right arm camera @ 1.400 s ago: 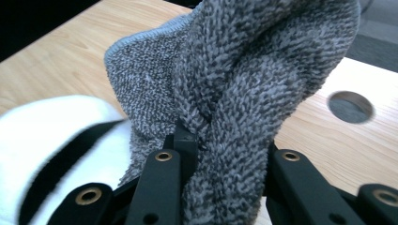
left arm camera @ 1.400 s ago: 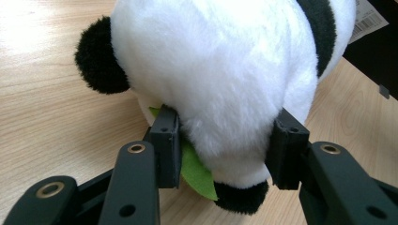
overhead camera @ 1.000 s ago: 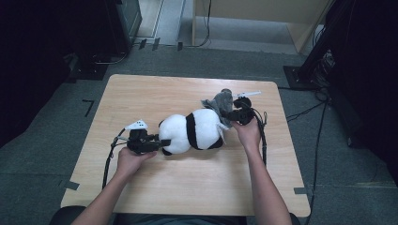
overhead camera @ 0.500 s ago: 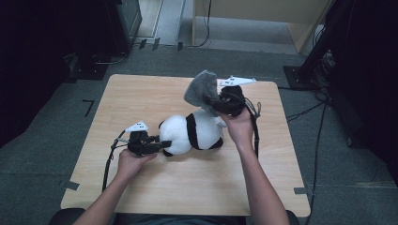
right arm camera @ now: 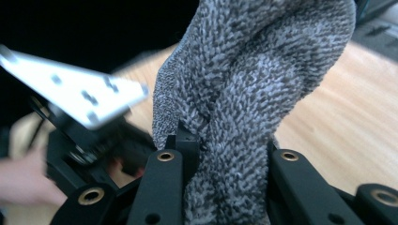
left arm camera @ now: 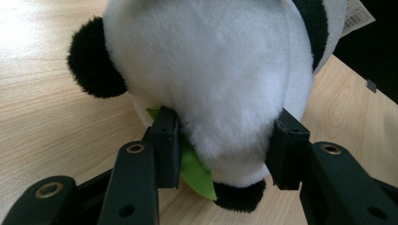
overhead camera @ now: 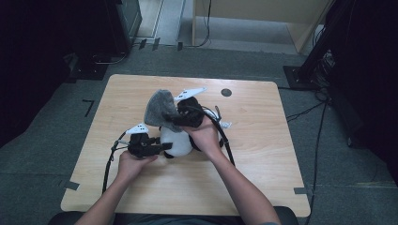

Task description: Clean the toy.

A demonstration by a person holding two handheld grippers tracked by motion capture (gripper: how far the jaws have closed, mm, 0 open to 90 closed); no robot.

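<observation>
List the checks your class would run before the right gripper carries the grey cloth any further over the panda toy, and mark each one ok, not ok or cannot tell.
1. Left gripper clamps the panda toy: ok, pads press both sides.
2. Right gripper grips the grey cloth: ok, cloth bunched between the jaws.
3. Cloth lifted off the table: ok in the high view.
4. Toy resting on the table: ok.
5. Cloth opened out flat: not ok, it is crumpled.
6. Cables free of the toy: cannot tell.

A light wooden table (overhead camera: 263, 140) carries a black-and-white plush panda (overhead camera: 177, 143) near its middle
</observation>
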